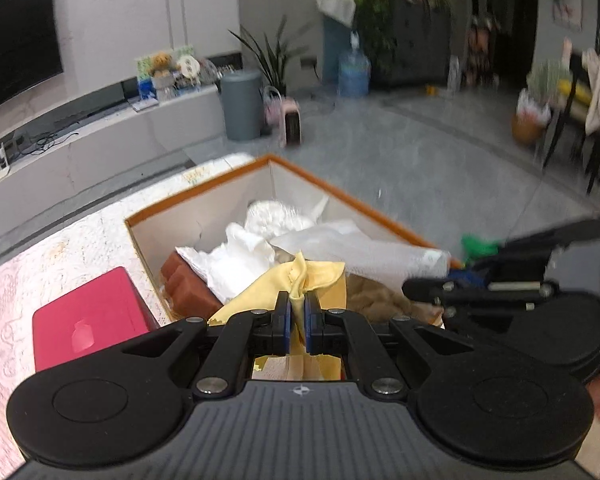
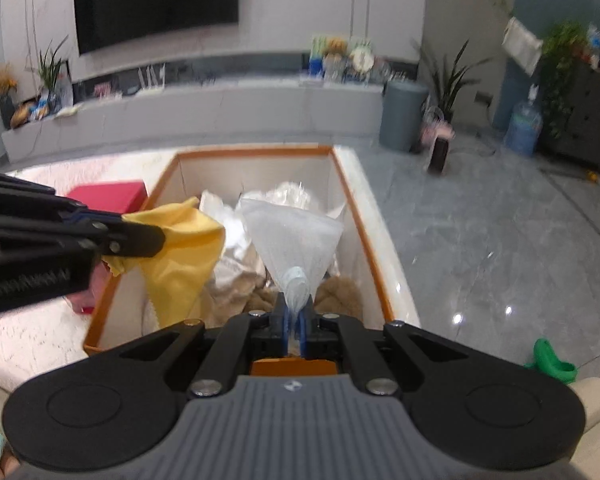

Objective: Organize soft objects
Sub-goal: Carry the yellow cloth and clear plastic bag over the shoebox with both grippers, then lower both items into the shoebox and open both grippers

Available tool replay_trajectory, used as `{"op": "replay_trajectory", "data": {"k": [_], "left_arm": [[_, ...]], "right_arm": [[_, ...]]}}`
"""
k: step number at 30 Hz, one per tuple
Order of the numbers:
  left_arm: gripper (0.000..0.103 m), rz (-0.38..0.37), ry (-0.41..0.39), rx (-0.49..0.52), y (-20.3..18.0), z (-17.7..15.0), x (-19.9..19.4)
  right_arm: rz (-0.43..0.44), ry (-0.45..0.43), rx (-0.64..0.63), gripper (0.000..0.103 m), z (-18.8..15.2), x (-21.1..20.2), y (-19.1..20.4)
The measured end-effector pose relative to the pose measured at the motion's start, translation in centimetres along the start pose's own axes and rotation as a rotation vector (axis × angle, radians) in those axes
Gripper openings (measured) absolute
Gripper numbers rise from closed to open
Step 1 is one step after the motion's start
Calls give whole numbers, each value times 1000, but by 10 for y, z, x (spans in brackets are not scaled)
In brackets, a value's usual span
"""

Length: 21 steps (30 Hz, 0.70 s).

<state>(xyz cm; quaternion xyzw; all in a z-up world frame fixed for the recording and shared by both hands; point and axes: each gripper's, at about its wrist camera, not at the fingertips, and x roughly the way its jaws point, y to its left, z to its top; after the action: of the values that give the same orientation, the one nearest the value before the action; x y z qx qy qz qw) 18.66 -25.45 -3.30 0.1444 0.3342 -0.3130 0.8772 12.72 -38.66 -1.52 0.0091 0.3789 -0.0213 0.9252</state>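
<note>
An orange-rimmed white box (image 1: 340,194) (image 2: 356,216) sits on the table, holding white crumpled bags (image 1: 252,248), a brown block (image 1: 188,288) and a tan plush (image 2: 340,292). My left gripper (image 1: 298,300) is shut on a yellow cloth (image 1: 316,276) and holds it over the box; the cloth also shows in the right wrist view (image 2: 184,248). My right gripper (image 2: 296,312) is shut on a thin white mesh bag (image 2: 292,232), which fans out above the box; it also shows in the left wrist view (image 1: 360,248).
A red box (image 1: 88,316) (image 2: 108,194) lies on the lace tablecloth (image 1: 28,264) left of the orange-rimmed box. Grey tiled floor (image 2: 500,220) lies to the right, with a green object (image 2: 550,362) on it. A TV console (image 2: 200,108) stands behind.
</note>
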Motion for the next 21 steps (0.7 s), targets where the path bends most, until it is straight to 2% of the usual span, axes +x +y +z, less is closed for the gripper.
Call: {"op": "replay_trajectory", "data": {"k": [4,9,18,21], "left_arm": [[7,8,54,84,-11,2,20],[7,9,110,138,-19,2,40],[8,-25,180,102,-13,2,57],[13,-44,176,76,-8,1,55]], "right_arm": [[24,84,-28,2,5,25,-1],[58,165,-84,2,6,44,4],[99,248,-105,8,8,64,2],[113,266,-113,9,9,68,2]]}}
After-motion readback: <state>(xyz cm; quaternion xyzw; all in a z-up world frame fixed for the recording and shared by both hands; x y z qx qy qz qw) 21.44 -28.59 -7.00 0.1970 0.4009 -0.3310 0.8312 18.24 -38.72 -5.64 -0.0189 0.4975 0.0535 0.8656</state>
